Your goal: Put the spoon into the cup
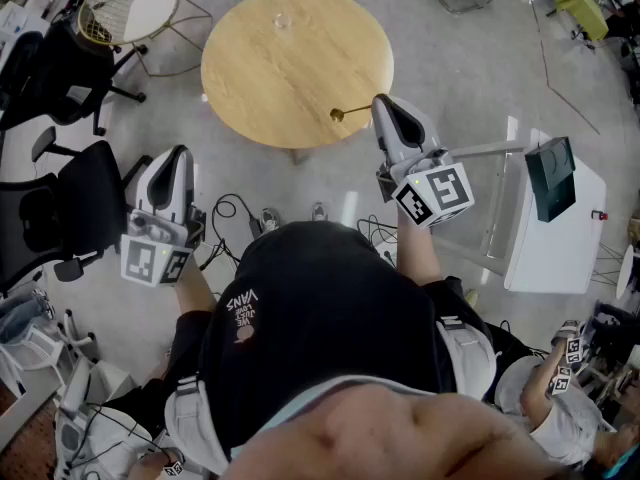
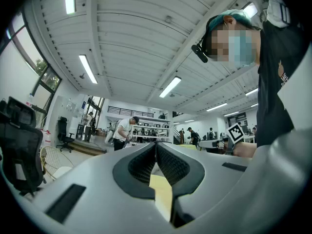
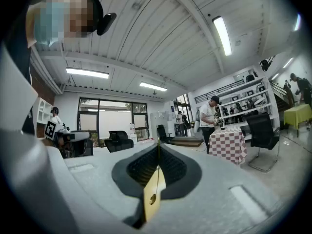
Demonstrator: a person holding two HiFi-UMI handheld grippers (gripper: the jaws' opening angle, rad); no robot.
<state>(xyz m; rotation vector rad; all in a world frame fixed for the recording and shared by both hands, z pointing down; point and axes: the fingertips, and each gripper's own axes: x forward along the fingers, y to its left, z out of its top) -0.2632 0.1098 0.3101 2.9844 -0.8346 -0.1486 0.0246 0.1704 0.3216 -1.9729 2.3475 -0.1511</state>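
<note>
Both jaw pairs closed: my R gripper point(image 1: 379, 106) pinches gold spoon point(image 1: 347, 114) over round table's point(image 1: 270, 78) near-right edge, L gripper point(image 1: 181, 156) empty, glass cup point(image 1: 283, 18) at far edge.

1 spoon point(image 1: 350, 112), 1 cup point(image 1: 283, 20), 1 table point(image 1: 260, 78) — L tongs point(image 1: 180, 152) + R tongs point(image 1: 378, 101) = 2
</note>
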